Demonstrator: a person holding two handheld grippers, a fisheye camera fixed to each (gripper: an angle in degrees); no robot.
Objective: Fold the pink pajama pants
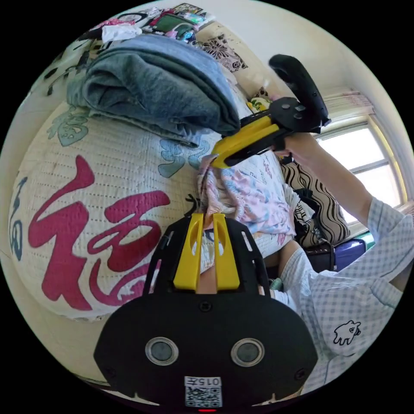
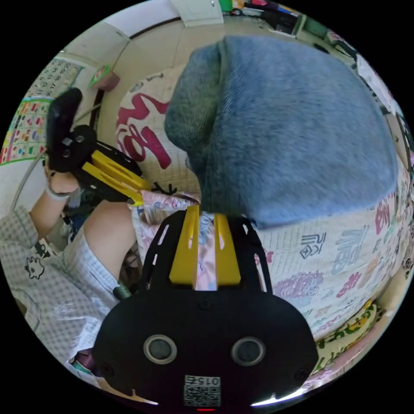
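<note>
Left gripper view, nearest first: the left claw (image 1: 207, 217) juts up from its black housing, its two yellow jaws drawn close together and pinching a fold of the pink pajama pants (image 1: 248, 196) between them. The pants — pale pink with a blue and white print — hang bunched between the two claws, above the edge of a bed covered by a cream quilted bedspread (image 1: 120, 172) with large red characters. Just beyond, the right claw (image 1: 215, 160) comes in from the right, held by a hand (image 1: 297, 144), its yellow jaws closed on the upper edge of the same fabric. Beside it sits the person's light checked sleeve (image 1: 379, 258). Farther back on the bed lies a folded pile of grey-blue clothing (image 1: 159, 82), and behind that a clutter of small things too small to tell apart. A bright window (image 1: 366, 159) sits far right. Right gripper view, nearest first: the right claw (image 2: 205, 215) has its jaws nearly together with a strip of the pink fabric (image 2: 206, 258) running between them. To the left, the left claw (image 2: 137, 199) grips a corner of the pants — a bare knee (image 2: 108, 233) and checked shorts (image 2: 64, 276) show beneath it. Directly beyond looms the grey-blue pile (image 2: 293, 129), blurred, resting on the bedspread (image 2: 336, 258). A colourful chart (image 2: 30, 129) hangs on the far wall.
</note>
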